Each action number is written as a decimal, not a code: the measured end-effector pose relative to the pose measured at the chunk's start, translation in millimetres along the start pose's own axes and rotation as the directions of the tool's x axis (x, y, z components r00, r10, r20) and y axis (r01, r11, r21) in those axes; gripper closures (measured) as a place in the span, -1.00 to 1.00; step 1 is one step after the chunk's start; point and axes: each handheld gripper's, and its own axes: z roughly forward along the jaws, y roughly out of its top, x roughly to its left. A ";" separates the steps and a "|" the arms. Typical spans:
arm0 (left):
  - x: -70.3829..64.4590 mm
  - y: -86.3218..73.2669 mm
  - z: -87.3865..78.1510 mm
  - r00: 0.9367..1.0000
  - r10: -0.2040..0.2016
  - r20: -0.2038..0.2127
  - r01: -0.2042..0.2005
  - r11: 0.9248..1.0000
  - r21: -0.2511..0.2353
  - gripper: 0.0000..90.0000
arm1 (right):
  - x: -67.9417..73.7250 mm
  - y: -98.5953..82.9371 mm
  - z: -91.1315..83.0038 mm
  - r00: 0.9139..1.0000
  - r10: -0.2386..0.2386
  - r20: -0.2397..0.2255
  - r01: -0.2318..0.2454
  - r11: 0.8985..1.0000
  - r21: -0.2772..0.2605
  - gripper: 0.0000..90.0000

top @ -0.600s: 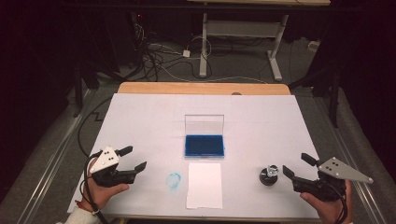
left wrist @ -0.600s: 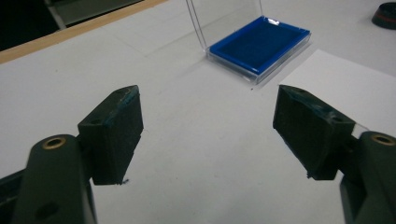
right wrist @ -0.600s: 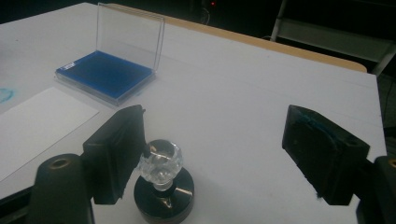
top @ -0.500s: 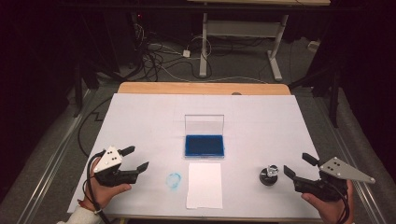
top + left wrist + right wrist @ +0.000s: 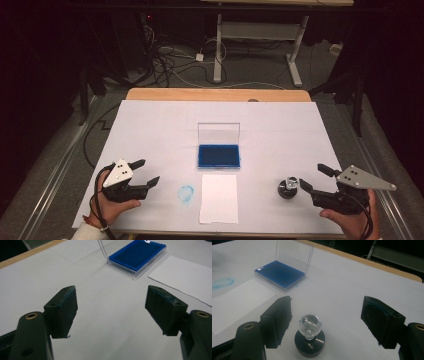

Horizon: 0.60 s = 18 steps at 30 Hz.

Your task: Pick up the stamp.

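- Writing and labels: no legible brand or text can be made out on the stamp, the ink pad or the paper
- Right gripper [image 5: 314,179]: jaws spread wide, holding nothing; it sits at the table's near right, with its jaws pointing toward the stamp
- Stamp [image 5: 309,338]: a round black base topped by a faceted clear knob, standing upright on the white table cover [image 5: 150,130]. In the right gripper view it sits between the two jaws, closer to the left jaw, with no contact visible on either side
- Left gripper [image 5: 145,172]: jaws spread wide, empty, at the table's near left; in the left gripper view bare table cover lies between the pads
- Ink pad [image 5: 218,155]: blue tray in a clear case with its lid [image 5: 218,134] standing upright at the far edge; located at table centre, well apart from both grippers
- White paper sheet [image 5: 218,198]: lies flat just in front of the ink pad
- Blue ring-shaped smudge [image 5: 186,193]: marks the cover just left of the paper, between the sheet and the left gripper
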 end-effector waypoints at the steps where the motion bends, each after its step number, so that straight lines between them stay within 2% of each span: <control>1: -0.2 0.4 0.2 1.000 0.003 0.001 -0.003 1.000 0.001 -0.42 | 0.4 1.9 -0.8 1.000 -0.009 0.002 0.009 1.000 0.005 -0.44; 6: -3.9 1.3 3.0 1.000 0.011 0.008 -0.011 1.000 0.012 -0.38 | 1.9 14.3 -3.1 0.999 -0.030 -0.015 0.031 0.998 0.049 -0.43; 7: -5.5 1.9 4.3 1.000 0.022 0.009 -0.022 1.000 0.018 -0.38 | 4.3 17.4 -0.4 0.999 -0.047 -0.027 0.049 0.995 0.090 -0.43; 8: -5.5 1.9 4.3 1.000 0.022 0.009 -0.022 1.000 0.018 -0.38 | 4.3 17.4 -0.4 0.999 -0.047 -0.027 0.049 0.995 0.090 -0.43; 9: -5.8 2.0 5.1 1.000 0.025 0.012 -0.025 0.999 0.021 -0.38 | 6.1 18.2 5.4 0.997 -0.059 -0.043 0.064 0.988 0.142 -0.42; 10: -6.4 2.0 6.1 1.000 0.024 0.015 -0.024 0.999 0.021 -0.38 | 6.1 18.2 5.4 0.997 -0.059 -0.043 0.064 0.988 0.142 -0.42; 11: -7.2 1.8 7.8 0.999 0.032 0.016 -0.033 0.999 0.034 -0.38 | 6.8 17.8 13.0 0.997 -0.061 -0.056 0.071 0.977 0.203 -0.42; 16: -6.9 1.2 8.4 0.999 0.034 0.014 -0.034 0.999 0.042 -0.38 | 6.5 15.7 33.7 0.996 -0.057 -0.075 0.077 0.953 0.294 -0.40; 17: -6.8 1.0 8.5 0.999 0.033 0.015 -0.034 0.999 0.042 -0.38 | 6.5 15.7 33.7 0.996 -0.057 -0.075 0.077 0.953 0.294 -0.40; 18: -6.6 1.0 8.7 0.999 0.034 0.015 -0.035 0.998 0.044 -0.38 | 5.4 14.4 38.8 0.996 -0.048 -0.077 0.069 0.948 0.312 -0.40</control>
